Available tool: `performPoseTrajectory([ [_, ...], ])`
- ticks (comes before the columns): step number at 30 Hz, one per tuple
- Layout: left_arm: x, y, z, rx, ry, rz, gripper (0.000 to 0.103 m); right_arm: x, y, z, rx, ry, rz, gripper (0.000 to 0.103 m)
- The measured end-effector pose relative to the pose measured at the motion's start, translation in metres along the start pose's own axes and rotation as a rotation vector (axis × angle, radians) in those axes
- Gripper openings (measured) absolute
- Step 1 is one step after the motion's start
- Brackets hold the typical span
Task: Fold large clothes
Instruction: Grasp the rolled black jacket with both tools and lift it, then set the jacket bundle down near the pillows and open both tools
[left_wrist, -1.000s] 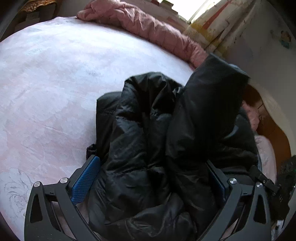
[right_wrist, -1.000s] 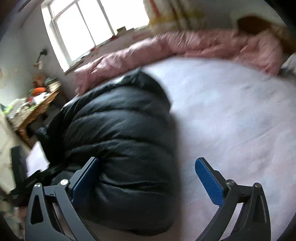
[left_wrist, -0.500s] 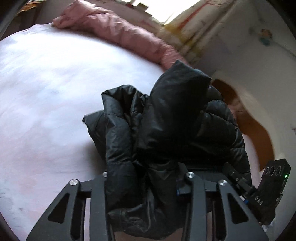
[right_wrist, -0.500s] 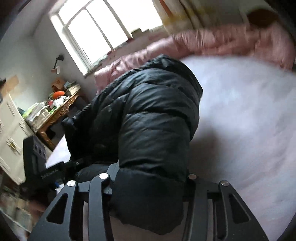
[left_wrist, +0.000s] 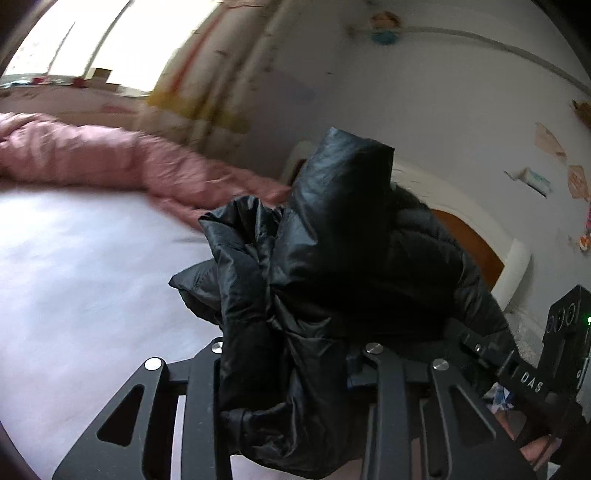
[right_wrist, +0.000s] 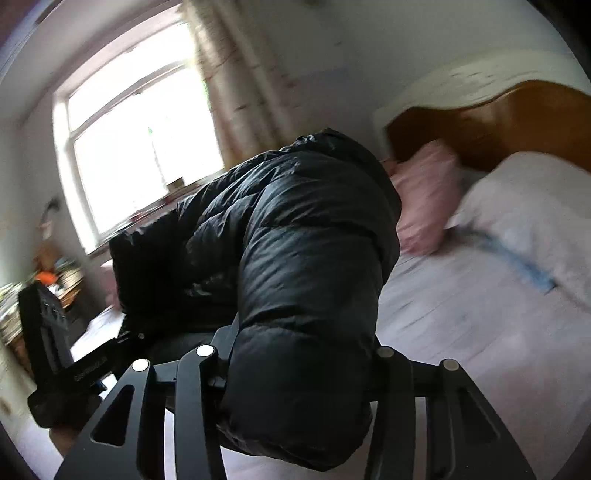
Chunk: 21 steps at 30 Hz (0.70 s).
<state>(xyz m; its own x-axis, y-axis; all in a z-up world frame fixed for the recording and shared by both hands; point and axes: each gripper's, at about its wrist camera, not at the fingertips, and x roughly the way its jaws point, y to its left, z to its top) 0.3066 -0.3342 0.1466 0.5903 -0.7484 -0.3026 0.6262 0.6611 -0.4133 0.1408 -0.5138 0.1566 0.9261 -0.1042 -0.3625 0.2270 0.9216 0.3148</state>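
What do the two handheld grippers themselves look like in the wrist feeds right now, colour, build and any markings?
Both are matte black. The left gripper and right gripper have flat linkage arms with triangular cut-outs and round silver pivot screws. The right wrist view shows the left unit's boxy black body; the left wrist view shows the right unit's, with white "DAS" lettering and a small green light. Finger pads are hidden by the black jacket.

Pale bed (left_wrist: 66, 280) with pink quilt (left_wrist: 110, 158), pillow (right_wrist: 532, 206).

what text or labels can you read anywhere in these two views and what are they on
"DAS": white letters on the black body of the right gripper, seen in the left wrist view.
Pale lettering on the left gripper in the right wrist view: too blurred to read.
Wall stickers: no legible words.
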Motion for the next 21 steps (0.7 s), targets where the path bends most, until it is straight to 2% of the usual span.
performPoseTrajectory([
  [3,0.049,-0.023,-0.008,0.059,-0.026,-0.06,0.032,0.012,-0.053,0.009,0.043,-0.04,-0.067,0.049],
  [5,0.081,-0.035,-0.027,0.094,-0.019,-0.087,0.032,0.021,-0.085,0.004,0.076,-0.055,-0.114,0.049],
  [8,0.139,-0.029,-0.058,0.035,0.07,-0.129,0.032,0.044,-0.131,-0.014,0.121,-0.042,-0.2,0.051],
  [9,0.158,-0.026,-0.071,0.043,0.113,-0.106,0.035,0.054,-0.145,-0.023,0.127,-0.023,-0.242,0.052],
  [10,0.176,-0.022,-0.086,0.048,0.172,-0.063,0.043,0.068,-0.156,-0.032,0.126,0.034,-0.294,0.055],
  [11,0.186,-0.017,-0.093,0.023,0.223,-0.054,0.045,0.08,-0.162,-0.034,0.129,0.093,-0.33,0.059],
  [12,0.189,-0.01,-0.089,-0.017,0.246,-0.054,0.048,0.089,-0.169,-0.039,0.137,0.156,-0.369,0.062],
  [14,0.189,-0.004,-0.086,-0.038,0.274,-0.03,0.057,0.088,-0.165,-0.038,0.106,0.145,-0.378,0.064],
  [16,0.19,0.001,-0.087,-0.041,0.289,0.013,0.073,0.091,-0.151,-0.037,0.032,0.137,-0.428,0.069],
  [17,0.191,0.002,-0.084,-0.05,0.286,0.02,0.077,0.091,-0.152,-0.038,0.01,0.136,-0.448,0.069],
  [18,0.187,0.005,-0.083,-0.062,0.27,0.021,0.083,0.09,-0.148,-0.038,-0.012,0.132,-0.468,0.07],
  [20,0.163,0.004,-0.085,-0.076,0.195,-0.001,0.084,0.087,-0.145,-0.035,-0.006,0.115,-0.463,0.077],
  [21,0.156,-0.002,-0.086,-0.069,0.153,-0.009,0.086,0.083,-0.145,-0.034,0.011,0.1,-0.46,0.085],
])
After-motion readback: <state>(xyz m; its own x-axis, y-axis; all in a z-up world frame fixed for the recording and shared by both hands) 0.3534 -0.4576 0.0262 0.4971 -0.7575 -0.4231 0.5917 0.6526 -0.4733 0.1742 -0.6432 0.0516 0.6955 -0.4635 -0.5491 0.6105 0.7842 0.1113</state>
